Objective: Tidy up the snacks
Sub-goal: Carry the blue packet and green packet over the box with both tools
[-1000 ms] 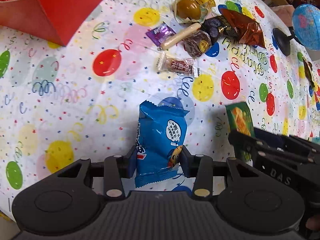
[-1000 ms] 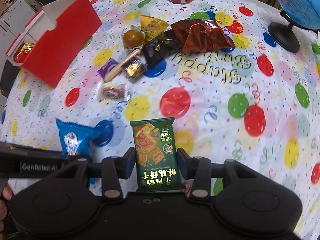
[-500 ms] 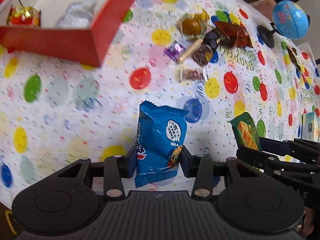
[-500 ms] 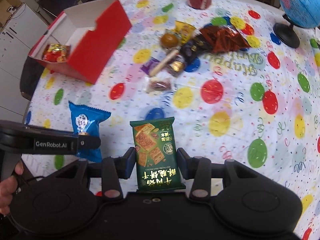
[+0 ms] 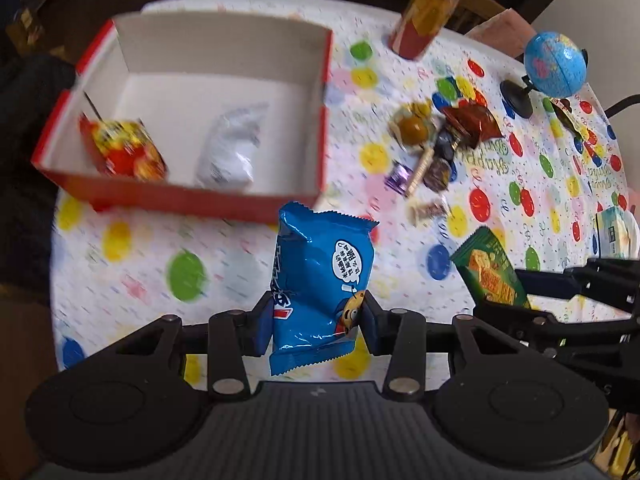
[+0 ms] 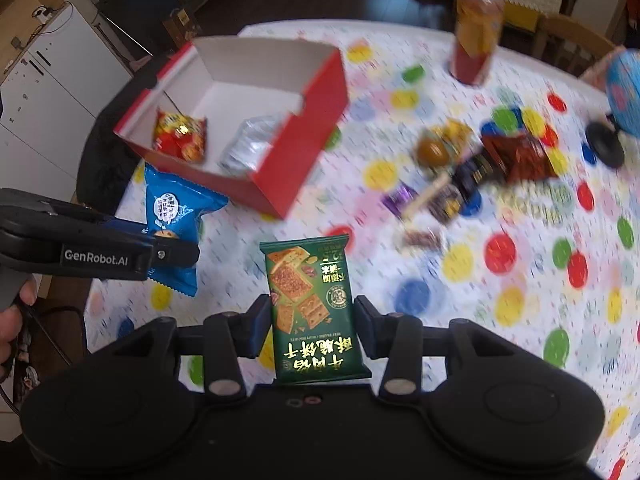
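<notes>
My left gripper (image 5: pixel 316 320) is shut on a blue snack packet (image 5: pixel 320 280) and holds it above the table, in front of the open red box (image 5: pixel 312 188). My right gripper (image 6: pixel 308 324) is shut on a green cracker packet (image 6: pixel 310 300), also in the air. Each gripper shows in the other's view: the green packet (image 5: pixel 490 272) at right, the blue packet (image 6: pixel 174 220) at left. The box (image 6: pixel 304 148) holds a red-yellow packet (image 5: pixel 124 150) and a silver-white packet (image 5: pixel 230 150). A pile of loose snacks (image 5: pixel 436 140) lies to the box's right.
A round table with a balloon-print cloth (image 5: pixel 500 200). A red-labelled drink bottle (image 5: pixel 424 12) stands at the far edge. A small blue globe on a black stand (image 5: pixel 552 64) is at the far right. A pale carton (image 5: pixel 616 232) sits at the right edge.
Both grippers have risen and moved toward the red box with their packets. The inside of the box has come into view. The grips are unchanged.
</notes>
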{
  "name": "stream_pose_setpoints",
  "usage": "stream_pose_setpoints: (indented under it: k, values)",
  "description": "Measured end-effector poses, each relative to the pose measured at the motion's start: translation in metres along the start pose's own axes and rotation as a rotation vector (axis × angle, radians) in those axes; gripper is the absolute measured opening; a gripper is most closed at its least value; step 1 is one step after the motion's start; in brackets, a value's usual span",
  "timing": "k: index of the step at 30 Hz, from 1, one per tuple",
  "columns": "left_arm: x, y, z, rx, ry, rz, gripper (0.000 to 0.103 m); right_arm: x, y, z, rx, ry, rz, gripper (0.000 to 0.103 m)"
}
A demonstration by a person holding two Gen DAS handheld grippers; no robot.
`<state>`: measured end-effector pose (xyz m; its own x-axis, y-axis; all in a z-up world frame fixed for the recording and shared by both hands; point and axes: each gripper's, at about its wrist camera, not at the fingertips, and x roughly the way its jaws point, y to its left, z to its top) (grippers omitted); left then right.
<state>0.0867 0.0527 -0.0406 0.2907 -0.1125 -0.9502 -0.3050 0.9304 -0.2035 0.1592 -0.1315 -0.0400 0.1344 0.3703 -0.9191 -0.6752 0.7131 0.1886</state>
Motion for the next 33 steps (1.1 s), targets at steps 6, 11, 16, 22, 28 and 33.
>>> stream_pose_setpoints:
  k: [6, 11, 16, 22, 28, 33]
  values:
    - [-0.020, 0.043, 0.024, 0.036, -0.043, 0.023, 0.042, 0.004, 0.045, 0.038, -0.020, -0.035, 0.003, 0.042]
    - [-0.033, 0.086, 0.047, 0.006, -0.075, 0.032, 0.042, 0.012, 0.076, 0.068, -0.028, -0.056, -0.003, 0.042]
    - [-0.032, 0.124, 0.072, -0.022, -0.090, 0.061, 0.042, 0.032, 0.096, 0.097, -0.036, -0.049, -0.020, 0.042]
    - [-0.016, 0.150, 0.101, -0.024, -0.087, 0.078, 0.042, 0.066, 0.106, 0.130, -0.037, -0.024, -0.055, 0.042]
    - [0.013, 0.165, 0.125, -0.020, -0.054, 0.089, 0.042, 0.102, 0.100, 0.153, -0.029, 0.017, -0.085, 0.042]
    - [0.037, 0.172, 0.139, -0.005, -0.033, 0.101, 0.042, 0.127, 0.092, 0.165, -0.010, 0.042, -0.101, 0.042]
